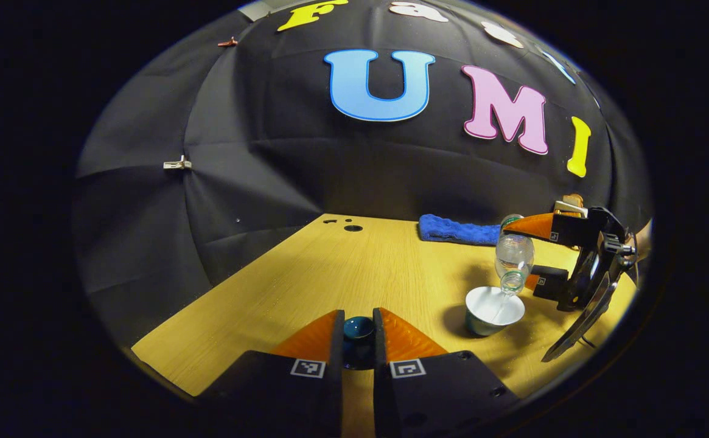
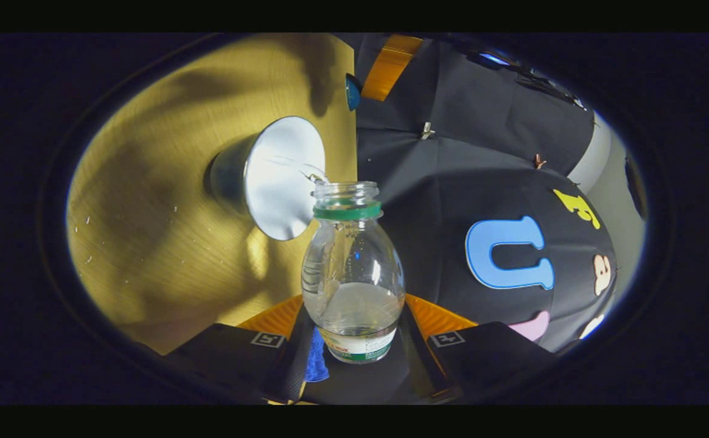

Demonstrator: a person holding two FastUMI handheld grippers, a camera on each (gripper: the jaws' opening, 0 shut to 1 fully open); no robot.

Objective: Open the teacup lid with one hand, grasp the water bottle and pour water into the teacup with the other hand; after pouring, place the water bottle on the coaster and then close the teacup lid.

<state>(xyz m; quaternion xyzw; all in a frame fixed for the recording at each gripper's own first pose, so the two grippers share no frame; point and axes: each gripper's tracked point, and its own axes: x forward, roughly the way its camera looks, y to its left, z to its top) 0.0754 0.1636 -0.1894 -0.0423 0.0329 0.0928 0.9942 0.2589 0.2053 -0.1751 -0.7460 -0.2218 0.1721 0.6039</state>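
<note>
One cup [image 1: 493, 311], one lid [image 1: 358, 329], one bottle [image 1: 513, 261], one blue cloth [image 1: 459, 230] and two grippers are on show.

The left gripper [image 1: 358, 333] is low over the near edge of the worktop [image 1: 330, 274], its fingers [image 1: 314, 337] closed on the lid, a dark teal, glossy, rounded piece pinched between them. The right gripper [image 1: 527, 252] shows in the left gripper view at the far right, holding the bottle tipped neck-down over the cup. In the right gripper view its fingers [image 2: 436, 317] press both sides of the bottle's lower body.

The bottle is clear, with a green ring [image 2: 347, 211] round the open neck and a label band at the base; some water lies inside, and a thin stream runs from the mouth into the cup. The cup is uncovered, white inside and dark teal outside, standing on the worktop right of the lid and apart from it.

The worktop is light wood. The cloth lies along its back edge, against the black wall, behind the cup. Three small holes [image 1: 353, 228] sit near the back left corner. The left and middle of the worktop are bare wood, from the lid to the back edge. The cup stands nearer the right edge, with the right gripper's body just beside it.
</note>
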